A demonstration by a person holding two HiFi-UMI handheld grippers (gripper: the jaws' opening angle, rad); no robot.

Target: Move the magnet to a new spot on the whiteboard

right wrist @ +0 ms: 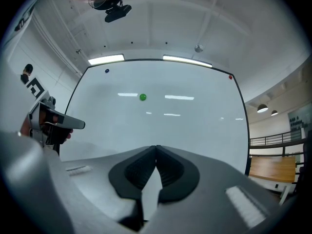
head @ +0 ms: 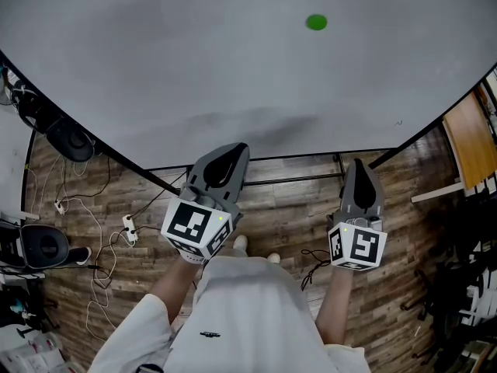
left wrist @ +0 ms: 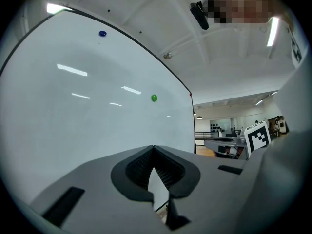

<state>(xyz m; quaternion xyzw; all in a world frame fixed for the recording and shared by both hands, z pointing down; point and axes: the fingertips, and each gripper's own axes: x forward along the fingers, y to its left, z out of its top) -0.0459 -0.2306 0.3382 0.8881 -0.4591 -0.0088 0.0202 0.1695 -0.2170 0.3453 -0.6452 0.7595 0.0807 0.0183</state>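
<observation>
Both grippers face the whiteboard [head: 194, 68]. I hold the left gripper [left wrist: 153, 148] with its jaws pressed together, nothing between them. The right gripper [right wrist: 156, 147] likewise has its jaws closed tip to tip and empty. The green magnet [right wrist: 143, 97] sits on the board well ahead of both pairs of jaws, touched by neither. It lies slightly left of the right jaws' line and almost straight beyond the left jaws' tips. A blue magnet [left wrist: 102, 33] sits farther off, up and left of the jaws.
</observation>
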